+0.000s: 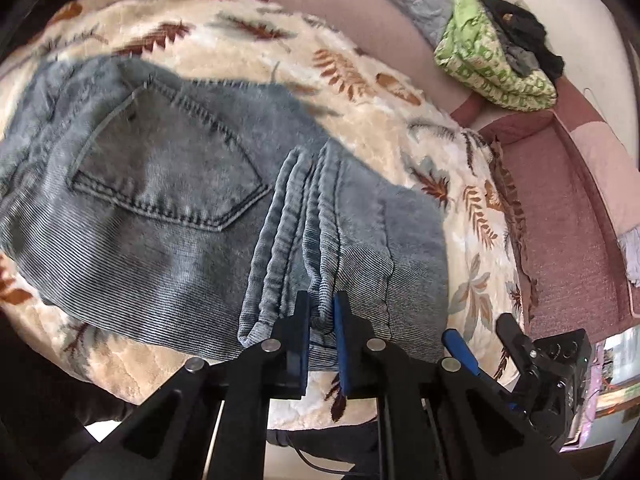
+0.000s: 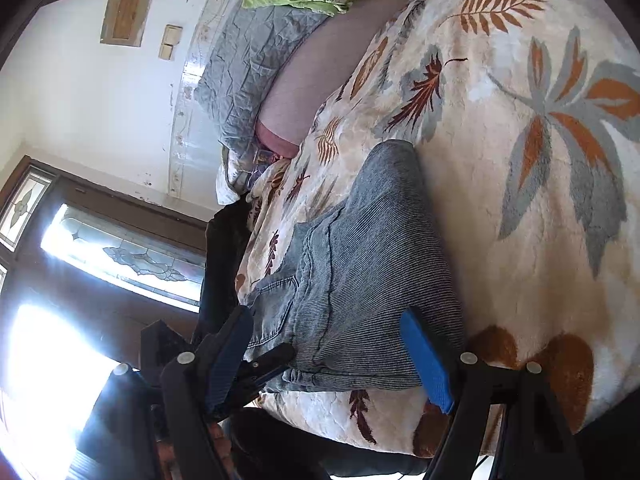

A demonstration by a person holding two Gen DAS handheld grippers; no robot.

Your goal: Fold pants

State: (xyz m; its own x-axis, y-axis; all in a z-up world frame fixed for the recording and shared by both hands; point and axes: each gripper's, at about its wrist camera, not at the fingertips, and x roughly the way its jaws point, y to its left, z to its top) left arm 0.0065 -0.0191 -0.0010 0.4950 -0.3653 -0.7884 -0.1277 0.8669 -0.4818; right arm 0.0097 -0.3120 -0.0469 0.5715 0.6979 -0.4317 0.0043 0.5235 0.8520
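Denim pants (image 1: pixel 168 200) in a faded blue-grey are spread on a cream fleece blanket (image 1: pixel 380 128) printed with brown and grey leaves, near the blanket's front edge. Seen from the left wrist, a back pocket (image 1: pixel 160 160) faces up and the legs appear to have been laid one over the other, so a first lengthwise fold is judged to be done. Several stacked hems or edges (image 1: pixel 296 240) are bunched together at the near end.

That bunched cloth is pinched by the left gripper (image 1: pixel 322 334), whose blue pads are closed tightly on it. The right gripper (image 2: pixel 332 356) is held with its jaws spread wide, one finger on each side of the pants' near end; nothing is clamped, and whether the pads touch the cloth cannot be told. The right gripper (image 1: pixel 500 344) is also seen from the left wrist, just beside the pants at the blanket's edge.

What seems left is a crosswise fold: the gripped end would need to be carried over toward the far end, then flattened. No finished, compact bundle is visible yet.

Beyond the blanket, a pink mattress cover (image 1: pixel 568 208), a grey pillow (image 2: pixel 248 72), and a green patterned bundle (image 1: pixel 488 56) topped with dark clothing are seen. A white wall and a bright window (image 2: pixel 120 256) lie further out.
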